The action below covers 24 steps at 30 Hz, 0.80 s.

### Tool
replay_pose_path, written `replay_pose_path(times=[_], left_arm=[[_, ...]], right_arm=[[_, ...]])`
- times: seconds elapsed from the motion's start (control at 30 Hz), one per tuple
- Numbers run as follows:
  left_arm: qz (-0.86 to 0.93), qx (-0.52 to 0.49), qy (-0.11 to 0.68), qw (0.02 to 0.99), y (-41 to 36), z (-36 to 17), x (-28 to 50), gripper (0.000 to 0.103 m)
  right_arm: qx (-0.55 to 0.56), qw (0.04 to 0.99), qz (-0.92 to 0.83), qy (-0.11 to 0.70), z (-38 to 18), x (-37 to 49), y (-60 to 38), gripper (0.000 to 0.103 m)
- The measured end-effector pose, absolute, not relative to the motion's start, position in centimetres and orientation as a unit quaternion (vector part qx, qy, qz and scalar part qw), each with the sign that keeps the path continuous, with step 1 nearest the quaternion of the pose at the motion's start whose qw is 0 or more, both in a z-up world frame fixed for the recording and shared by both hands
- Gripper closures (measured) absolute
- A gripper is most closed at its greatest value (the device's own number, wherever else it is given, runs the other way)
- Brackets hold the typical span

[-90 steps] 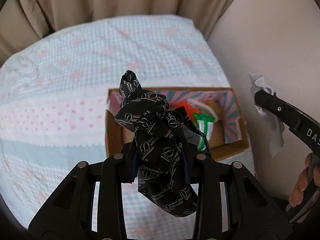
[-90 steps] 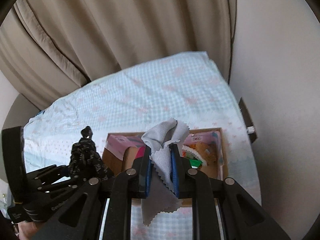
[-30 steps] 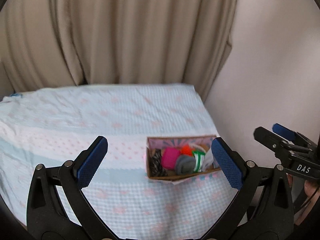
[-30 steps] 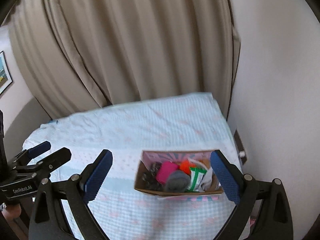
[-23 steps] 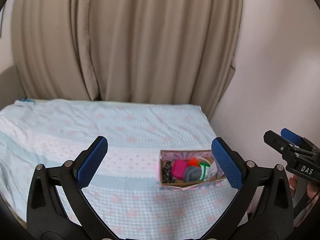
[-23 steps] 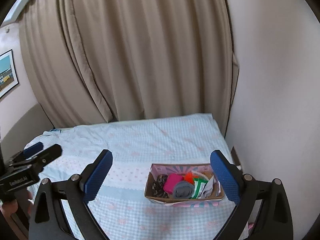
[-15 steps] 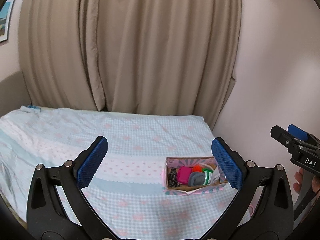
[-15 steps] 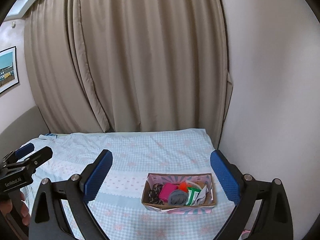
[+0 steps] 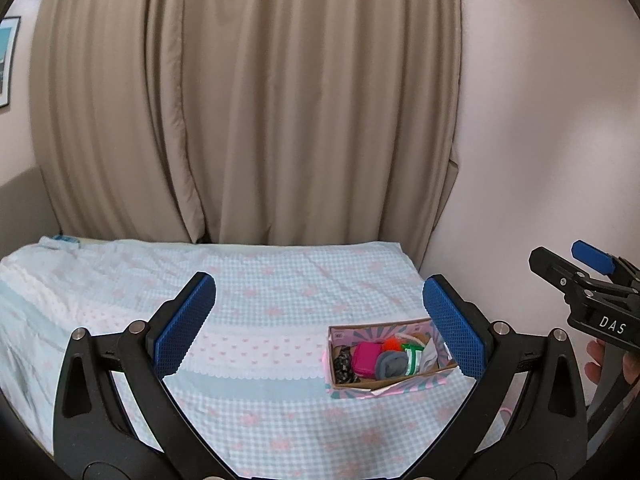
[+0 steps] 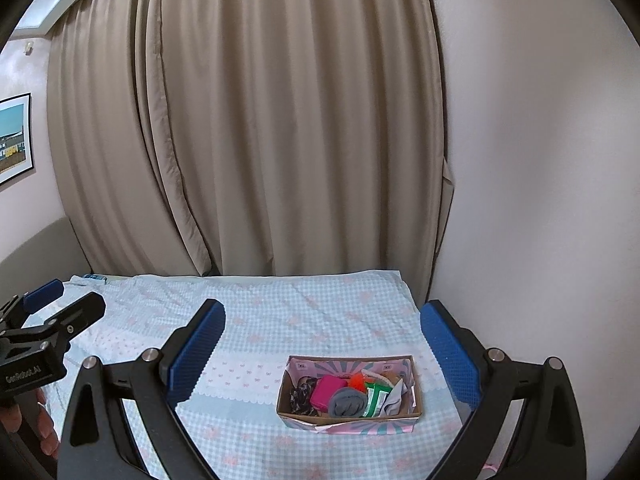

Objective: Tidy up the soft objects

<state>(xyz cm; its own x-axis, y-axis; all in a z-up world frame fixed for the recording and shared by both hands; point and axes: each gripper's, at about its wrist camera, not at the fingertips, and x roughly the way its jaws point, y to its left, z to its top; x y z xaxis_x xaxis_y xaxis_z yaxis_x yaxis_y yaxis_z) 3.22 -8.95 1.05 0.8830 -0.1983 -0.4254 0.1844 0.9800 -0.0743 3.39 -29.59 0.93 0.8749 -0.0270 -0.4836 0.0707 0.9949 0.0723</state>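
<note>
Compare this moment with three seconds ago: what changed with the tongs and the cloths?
Both tongs let go and drew back from the box. The left tongs released the black printed cloth, the right tongs the grey cloth; both cloths now lie in the box. Both tongs are open and empty. The box stays on the checked bedspread.

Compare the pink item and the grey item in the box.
The pink item is bright magenta and blocky with flat faces; the grey item is dull and rolled into a rounded bundle. The pink one lies nearer the box's left end, the grey nearer its front wall. Both rest inside, touching.
</note>
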Motion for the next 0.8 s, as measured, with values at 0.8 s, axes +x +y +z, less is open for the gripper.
replay_pose_path(times=[0.8], left_arm=[[-0.099, -0.011, 0.218, 0.971, -9.26, 1.38, 2.80, 0.000]], right_arm=[[0.038, 0.968, -0.030, 0.248, 0.52, 3.46, -29.91, 0.006]])
